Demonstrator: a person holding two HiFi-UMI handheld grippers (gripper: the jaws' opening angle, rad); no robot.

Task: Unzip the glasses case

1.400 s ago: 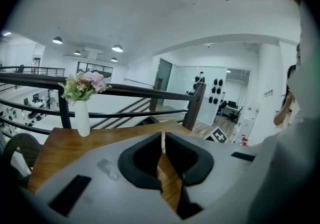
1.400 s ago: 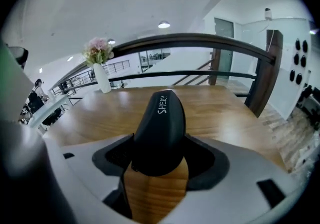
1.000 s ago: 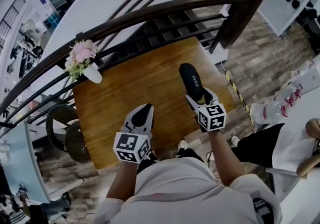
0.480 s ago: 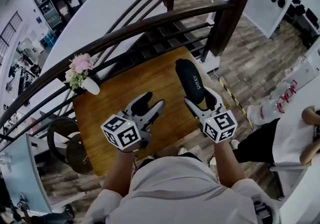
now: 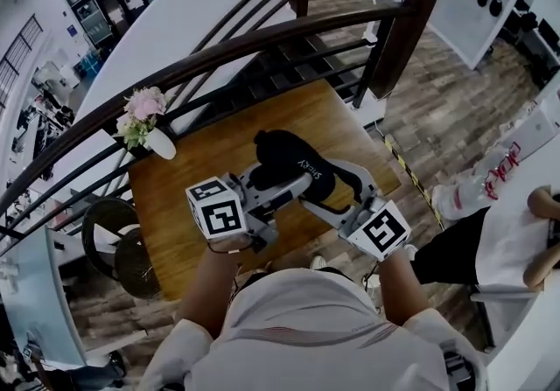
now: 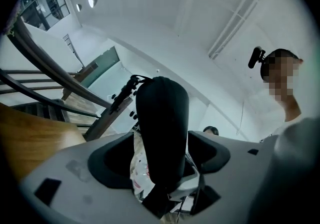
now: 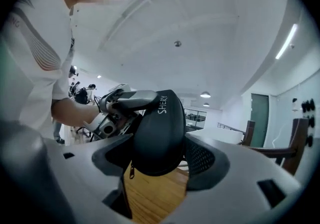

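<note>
— Wood worktop [image 5: 192,197] beside the dark stair railing [image 5: 262,35] lies bare below you; so where is the glasses case [image 5: 289,164]?

— In the air above it, between your two hands. Your right gripper [image 5: 328,191] has its jaws clamped across the case's broad sides near one end. Your left gripper [image 5: 273,188] has the other end standing between its jaws, but they are opening and the pads are clear of it.

— How do you expect it to handle?

— Light, I judge; the shell looks moulded and fairly stiff, so it should take a firm squeeze without caving. The skin looks smooth and the body rounded, so it may twist or slide out of a pinch at the tip. Hold it across the fat middle, flat sides to the pads, and keep off the seam.

— And the zip?

— The zip pull [image 7: 132,172] dangles under the case in the right gripper view, just by the right jaws. It is small and loose, so your left jaws need to close on the tab itself; the right grip must resist the drag along the seam.
</note>
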